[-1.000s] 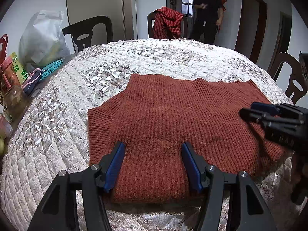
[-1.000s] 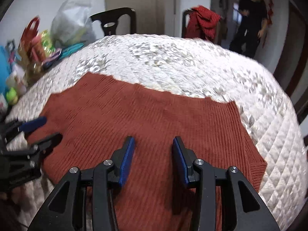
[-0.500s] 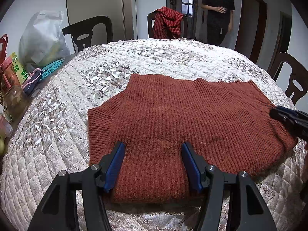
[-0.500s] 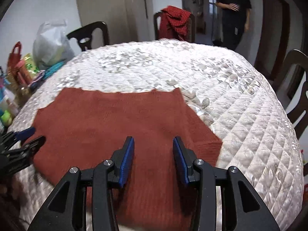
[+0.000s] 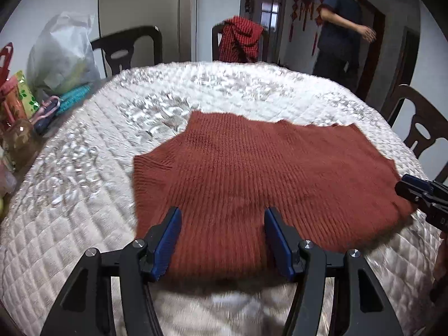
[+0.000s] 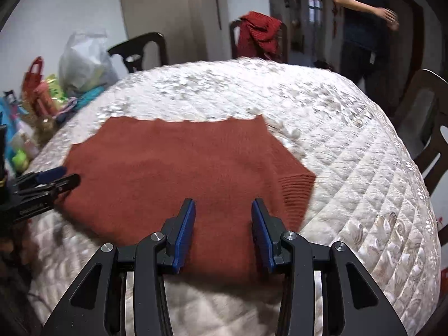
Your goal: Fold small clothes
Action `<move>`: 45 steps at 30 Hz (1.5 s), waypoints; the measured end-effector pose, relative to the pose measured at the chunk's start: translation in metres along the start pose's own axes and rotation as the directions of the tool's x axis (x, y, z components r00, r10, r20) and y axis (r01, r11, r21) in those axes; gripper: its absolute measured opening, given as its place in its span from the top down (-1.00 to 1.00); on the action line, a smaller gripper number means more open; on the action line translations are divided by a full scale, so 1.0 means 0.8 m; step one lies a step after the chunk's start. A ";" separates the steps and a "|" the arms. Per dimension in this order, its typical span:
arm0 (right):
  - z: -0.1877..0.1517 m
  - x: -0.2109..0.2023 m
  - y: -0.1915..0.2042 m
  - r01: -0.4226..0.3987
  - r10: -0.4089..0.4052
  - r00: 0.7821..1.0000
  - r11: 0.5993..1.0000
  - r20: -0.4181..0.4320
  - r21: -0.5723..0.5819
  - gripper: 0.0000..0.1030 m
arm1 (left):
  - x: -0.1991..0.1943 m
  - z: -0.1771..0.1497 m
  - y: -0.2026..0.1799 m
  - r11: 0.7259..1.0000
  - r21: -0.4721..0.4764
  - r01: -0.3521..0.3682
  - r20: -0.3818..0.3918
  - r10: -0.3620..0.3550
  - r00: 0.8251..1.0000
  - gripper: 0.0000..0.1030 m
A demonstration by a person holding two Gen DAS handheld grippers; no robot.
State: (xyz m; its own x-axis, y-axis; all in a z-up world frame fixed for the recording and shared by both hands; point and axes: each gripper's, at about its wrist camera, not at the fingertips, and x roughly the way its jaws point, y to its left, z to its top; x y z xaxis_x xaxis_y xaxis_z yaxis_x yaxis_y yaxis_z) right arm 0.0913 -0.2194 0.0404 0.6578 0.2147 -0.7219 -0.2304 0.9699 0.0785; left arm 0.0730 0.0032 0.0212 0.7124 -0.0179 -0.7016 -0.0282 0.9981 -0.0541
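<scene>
A rust-red ribbed knit sweater (image 5: 252,173) lies flat on the quilted table cover, short sleeves out to each side; it also shows in the right wrist view (image 6: 179,168). My left gripper (image 5: 221,224) is open and empty over the sweater's near hem, left half. My right gripper (image 6: 222,215) is open and empty over the near hem, right half, close to the right sleeve cuff (image 6: 296,193). Each gripper shows at the edge of the other's view: the right one (image 5: 414,193) and the left one (image 6: 50,179).
The round table carries a white quilted cover (image 5: 224,89). A plastic bag (image 5: 61,56), snack packs and bottles crowd its far left edge. Dark chairs (image 5: 420,128) ring the table; one holds a red checked cloth (image 5: 240,39). A person (image 5: 338,28) walks behind.
My right gripper has swung from the sweater's middle out to its right half. My left gripper has backed off a little. The person behind has moved right.
</scene>
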 end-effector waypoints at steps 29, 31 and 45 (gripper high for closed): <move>-0.030 0.011 0.085 -0.083 0.073 0.995 0.982 -0.062 -0.168 0.24 | -0.003 -0.019 -0.021 1.000 0.012 0.013 -0.044 -0.013 0.999 -0.19; -0.029 0.003 0.080 -0.085 0.079 0.996 0.984 -0.045 -0.158 0.24 | -0.004 -0.020 -0.019 1.000 0.006 0.018 -0.041 -0.018 0.999 -0.19; -0.024 -0.007 0.007 0.001 0.000 1.000 0.999 -0.016 0.039 0.24 | -0.021 -0.008 0.068 0.984 -0.178 0.001 0.037 0.005 0.999 -0.19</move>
State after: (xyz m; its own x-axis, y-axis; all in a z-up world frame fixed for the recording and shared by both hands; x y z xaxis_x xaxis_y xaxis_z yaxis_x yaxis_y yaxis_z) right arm 0.0724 -0.2174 0.0318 0.6464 0.2126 -0.7328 -0.2020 0.9738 0.1043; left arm 0.0551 0.0575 0.0254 0.7375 -0.0104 -0.6753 -0.1517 0.9718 -0.1806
